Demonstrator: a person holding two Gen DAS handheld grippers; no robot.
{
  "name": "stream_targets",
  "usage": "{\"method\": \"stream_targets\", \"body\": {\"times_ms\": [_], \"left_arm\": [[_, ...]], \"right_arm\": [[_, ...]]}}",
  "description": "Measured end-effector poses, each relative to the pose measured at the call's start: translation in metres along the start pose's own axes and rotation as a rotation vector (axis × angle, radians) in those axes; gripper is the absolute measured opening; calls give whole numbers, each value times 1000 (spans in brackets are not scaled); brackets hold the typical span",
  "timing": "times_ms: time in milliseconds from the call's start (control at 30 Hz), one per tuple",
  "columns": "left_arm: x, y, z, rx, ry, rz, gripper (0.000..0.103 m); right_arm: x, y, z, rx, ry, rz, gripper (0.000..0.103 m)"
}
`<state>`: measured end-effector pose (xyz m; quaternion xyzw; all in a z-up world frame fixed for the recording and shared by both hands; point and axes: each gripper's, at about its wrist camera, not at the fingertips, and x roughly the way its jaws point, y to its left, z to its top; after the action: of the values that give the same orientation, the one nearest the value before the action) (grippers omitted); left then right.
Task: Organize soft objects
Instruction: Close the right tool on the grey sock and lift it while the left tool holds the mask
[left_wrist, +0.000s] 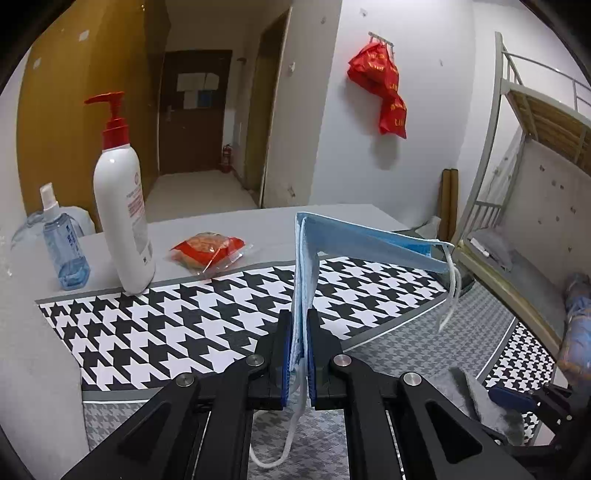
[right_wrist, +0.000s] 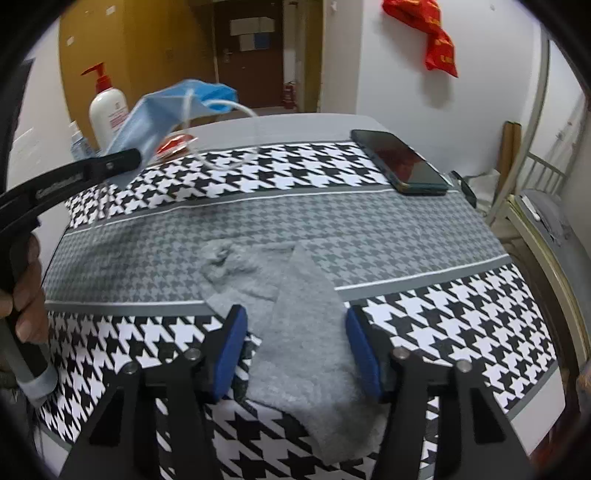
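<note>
1. Left gripper (left_wrist: 299, 354): jaws clenched on a folded blue face mask (left_wrist: 354, 243), which is held clear above the houndstooth mat (left_wrist: 166, 325); one ear loop (left_wrist: 273, 454) dangles below the pads, another trails from the free end of the mask.
2. Right gripper (right_wrist: 295, 350): jaws parted, straddling a grey sock (right_wrist: 303, 332) that lies flat on the mat near its front edge. The blue pads (right_wrist: 231, 350) stand on either side of the fabric; whether they touch it cannot be told, and they are not yet pressing it.
3. Sock layout: a second grey piece (right_wrist: 236, 269) (possibly the mate, partly overlapped) lies just behind, on the mat's grey middle band.
4. Bystanders: a phone (right_wrist: 402, 162) at the mat's far right corner; a pump bottle (left_wrist: 122, 199), a spray bottle (left_wrist: 62, 243) and a red snack packet (left_wrist: 207, 251) by the far left edge.
5. Step in hand, as judged: grasping the sock with the right gripper.
6. Good practice: lower the pads until they meet the mat, then close, so the fabric bunches between them (a high pinch would skim the top layer).
7. Keep the mask raised so its loops do not snag the sock.
</note>
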<state>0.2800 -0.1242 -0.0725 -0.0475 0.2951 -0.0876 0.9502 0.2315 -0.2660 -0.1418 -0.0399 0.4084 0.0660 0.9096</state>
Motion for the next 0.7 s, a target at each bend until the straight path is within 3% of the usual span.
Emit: {"method": "stream_targets", "body": {"times_ms": [167,300,500,567,700], "left_arm": [[0,5,-1,-23,13,-11,8],[2,6,0,-31,30,-28,8],[-8,-1,-2,-45,23,-70,8],[-15,-7,-2,-14,-8,-68,8],[-24,-10,0,3,-42,-55,8]], "right_arm": [[2,6,-2,8,-24,-64,59],[1,5,-3,12,-29,-67,54],[-4,9,-7,-1,-43,-101,36],[-5,14,-9,-23,-51,-103,21],[-7,20,-13,-20,-56,-162,16]]}}
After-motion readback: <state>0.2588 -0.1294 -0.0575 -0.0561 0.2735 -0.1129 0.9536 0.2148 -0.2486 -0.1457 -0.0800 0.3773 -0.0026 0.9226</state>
